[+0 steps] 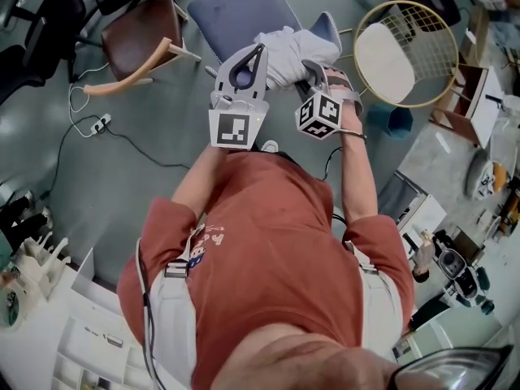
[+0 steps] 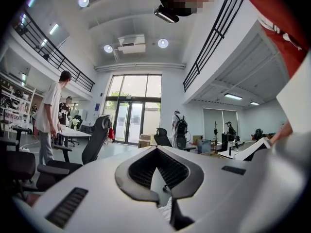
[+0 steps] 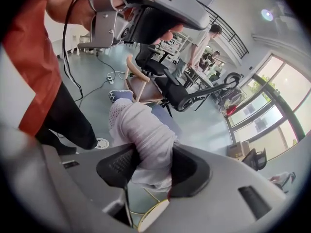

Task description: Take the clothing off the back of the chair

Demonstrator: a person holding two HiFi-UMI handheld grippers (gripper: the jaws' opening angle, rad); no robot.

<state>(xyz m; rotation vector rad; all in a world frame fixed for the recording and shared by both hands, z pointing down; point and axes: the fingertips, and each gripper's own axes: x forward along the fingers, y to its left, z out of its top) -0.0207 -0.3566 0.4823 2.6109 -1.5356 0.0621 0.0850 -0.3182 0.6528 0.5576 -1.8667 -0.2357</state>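
Clothing (image 1: 296,49), a white bunched bundle, is clamped in the right gripper (image 3: 151,157) over the blue-grey padded chair (image 1: 244,10).

The right jaws stand partway closed, with the black ribbed pads pressing the soft, wrinkled, finely dotted fabric from both sides. Whether it touches the chair's back cannot be told. The left gripper (image 1: 258,54) has its jaws meeting at the tips, just beside the bundle. Below lies a smooth, glossy grey-green floor (image 1: 162,136) crossed by a thin black cable (image 1: 122,136). Near by stand a brown wooden chair (image 1: 138,31) and a round gold wire chair (image 1: 435,47) with a white cushion. The room is a tall open office with glass doors (image 2: 133,115), black railings (image 2: 53,52) and a black office chair (image 2: 95,144).
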